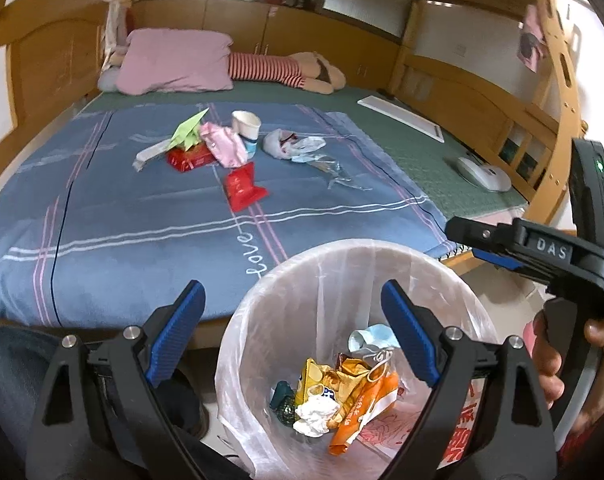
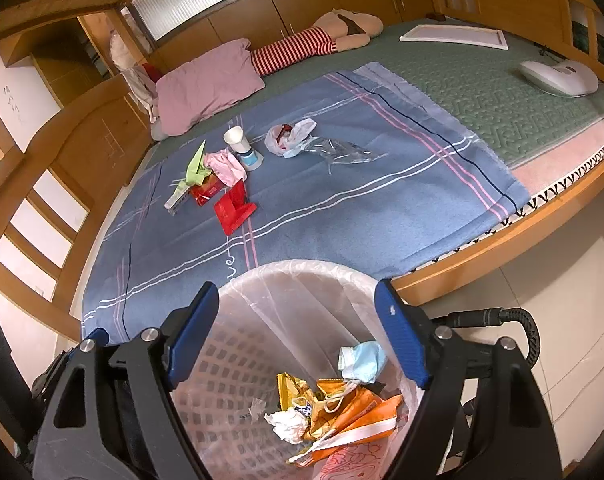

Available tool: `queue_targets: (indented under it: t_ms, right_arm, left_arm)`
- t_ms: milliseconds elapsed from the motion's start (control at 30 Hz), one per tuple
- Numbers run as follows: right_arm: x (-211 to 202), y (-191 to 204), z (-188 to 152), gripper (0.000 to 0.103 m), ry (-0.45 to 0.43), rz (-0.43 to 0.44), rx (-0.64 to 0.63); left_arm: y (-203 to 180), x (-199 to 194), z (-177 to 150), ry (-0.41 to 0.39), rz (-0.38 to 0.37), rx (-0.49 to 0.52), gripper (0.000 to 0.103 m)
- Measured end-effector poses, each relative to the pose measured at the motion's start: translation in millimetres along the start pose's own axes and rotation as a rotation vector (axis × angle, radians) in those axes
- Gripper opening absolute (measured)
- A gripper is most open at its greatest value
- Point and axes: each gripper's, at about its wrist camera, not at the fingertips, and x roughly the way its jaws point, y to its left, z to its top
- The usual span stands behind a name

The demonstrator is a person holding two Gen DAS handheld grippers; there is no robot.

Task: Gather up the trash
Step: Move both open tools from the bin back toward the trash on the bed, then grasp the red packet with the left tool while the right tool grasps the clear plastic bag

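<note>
Both the left tongs (image 1: 292,330) and the right tongs (image 2: 296,332) are held wide open and empty above one lined trash bin (image 1: 478,308), in which one blue face mask (image 2: 362,360), one white tissue wad (image 2: 288,424) and several orange-yellow wrappers (image 2: 354,412) are contained. On the blue blanket (image 2: 342,208) of the wooden-framed bed (image 2: 502,240), two red packets, one green paper plane (image 2: 196,166), one pink wrapper (image 2: 226,164), two paper cups and one white plastic bag (image 2: 290,136) are left. One pink pillow (image 2: 210,80) and one striped plush toy (image 2: 322,42) are located farther back.
</note>
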Motion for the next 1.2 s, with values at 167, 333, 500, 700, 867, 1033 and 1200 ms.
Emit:
queue_targets:
  t_ms: [167, 333, 500, 700, 867, 1033, 1200]
  right_arm:
    - [1.3, 1.7, 0.1, 0.079, 0.004, 0.002, -0.004]
    - [1.7, 2.1, 0.1, 0.079, 0.006, 0.002, -0.003]
    - [3.9, 5.4, 0.2, 0.079, 0.012, 0.002, -0.004]
    - [0.8, 9.9, 7.0, 0.079, -0.009, -0.006, -0.025]
    - [-0.4, 12.9, 26.9, 0.079, -0.046, -0.010, -0.043]
    - [13.3, 11.9, 57.3, 0.079, -0.047, -0.046, -0.084]
    - [59.0, 11.6, 92.7, 0.081, 0.018, -0.093, -0.161]
  left_arm:
    - [2.3, 1.0, -0.5, 0.003, 0.008, -0.014, 0.089]
    - [2.1, 2.1, -0.5, 0.005, 0.013, -0.018, 0.089]
    - [4.5, 2.1, 0.0, 0.000, 0.023, -0.033, 0.089]
    - [38.6, -7.5, 27.0, -0.117, 0.137, -0.036, 0.089]
    - [105.9, 29.3, 63.9, -0.038, 0.169, -0.214, 0.089]
    - [112.7, 110.8, 98.8, 0.080, 0.192, -0.187, 0.090]
    - [86.6, 196.0, 106.7, 0.161, 0.090, -0.097, 0.093]
